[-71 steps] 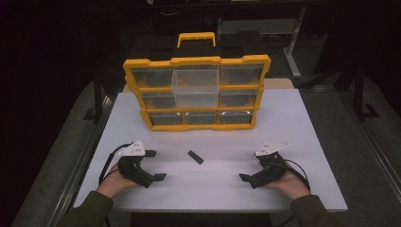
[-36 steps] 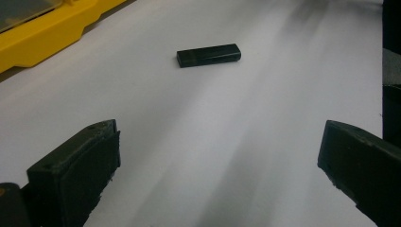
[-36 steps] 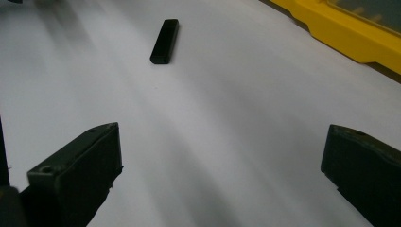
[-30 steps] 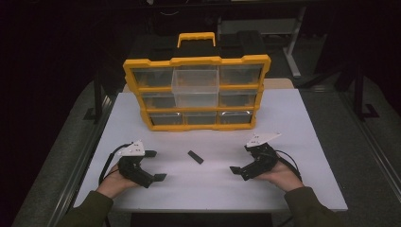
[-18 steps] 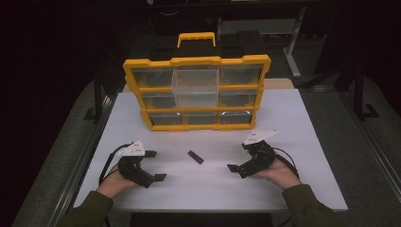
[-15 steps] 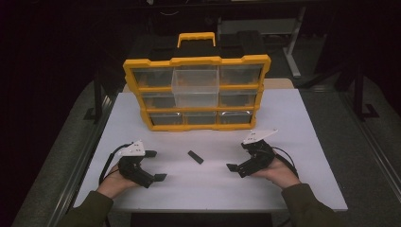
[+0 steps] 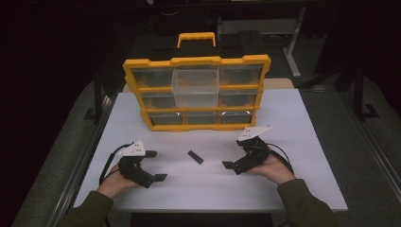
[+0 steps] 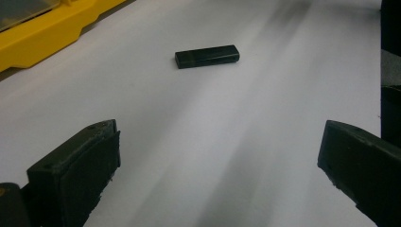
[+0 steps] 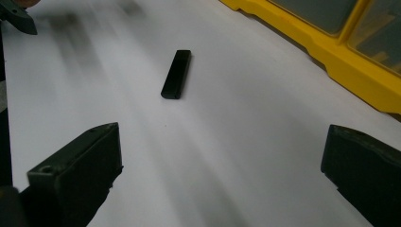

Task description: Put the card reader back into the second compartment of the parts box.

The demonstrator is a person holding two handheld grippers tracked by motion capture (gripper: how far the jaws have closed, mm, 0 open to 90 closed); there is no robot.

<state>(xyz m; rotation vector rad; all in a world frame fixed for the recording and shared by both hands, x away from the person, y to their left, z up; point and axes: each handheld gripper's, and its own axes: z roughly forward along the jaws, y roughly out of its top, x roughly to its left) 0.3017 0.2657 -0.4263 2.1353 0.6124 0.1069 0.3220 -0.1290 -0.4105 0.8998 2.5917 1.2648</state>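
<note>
Small black stick (image 7: 195, 157), flat on the white table (image 7: 302, 142), lies between the two grippers and touches neither. It looks like a USB drive, though the high view is too coarse to be sure.

Right gripper (image 7: 238, 165): jaws wide apart, angled toward the stick and nearer to it, likely lining up a pick. In the right gripper view the stick (image 9: 176, 74) lies ahead, just left of centre.

Left gripper (image 7: 155, 166): jaws apart, resting low, seemingly standing by.

Yellow drawer organiser (image 7: 196, 92) stands upright behind, clear middle drawer (image 7: 195, 81) protruding, probably the destination.

Surface plain, matte. Room dark; metal frames behind.
</note>
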